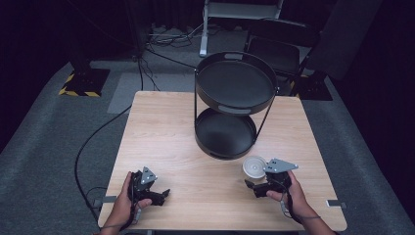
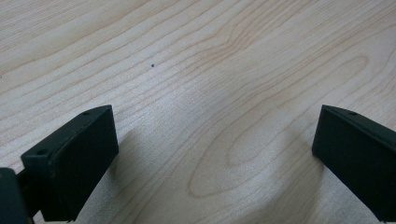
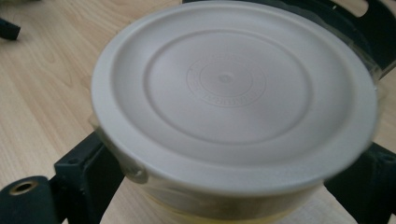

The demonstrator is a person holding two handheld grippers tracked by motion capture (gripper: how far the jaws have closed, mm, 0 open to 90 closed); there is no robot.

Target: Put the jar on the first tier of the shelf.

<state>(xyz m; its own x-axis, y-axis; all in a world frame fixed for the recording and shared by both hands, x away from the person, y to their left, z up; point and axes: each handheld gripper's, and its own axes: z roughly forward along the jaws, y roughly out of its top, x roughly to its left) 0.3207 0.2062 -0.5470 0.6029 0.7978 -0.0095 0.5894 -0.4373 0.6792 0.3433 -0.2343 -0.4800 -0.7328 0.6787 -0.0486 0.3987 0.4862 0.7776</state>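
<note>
From the high view, your right gripper point(image 1: 255, 185) sits at about 5 o'clock on the table point(image 1: 161, 142), right next to the tub point(image 1: 254, 166). The tub is a small round one with a white lid. It stands just in front of the black rack point(image 1: 235, 105), near the bottom tray point(image 1: 225, 134), so it looks like you mean to lift it into a tray. Your left gripper point(image 1: 159, 195) rests at about 7 o'clock, well apart from the tub. It is out of the way, so the right one has room to work.

In the left gripper view, the two jaws stand wide apart over bare wood. Nothing is between them. This gripper is let go and waiting.

In the right gripper view, the tub point(image 3: 233, 93) sits upright between the two jaws, one on each side, low on its clear wall under the lid. That is a good spot, because the lid rim can stop it slipping down. The jaws look very close to the wall, but I cannot tell if they are squeezing it yet. The rack point(image 3: 369, 28) shows just behind the tub, at 1 o'clock.
</note>
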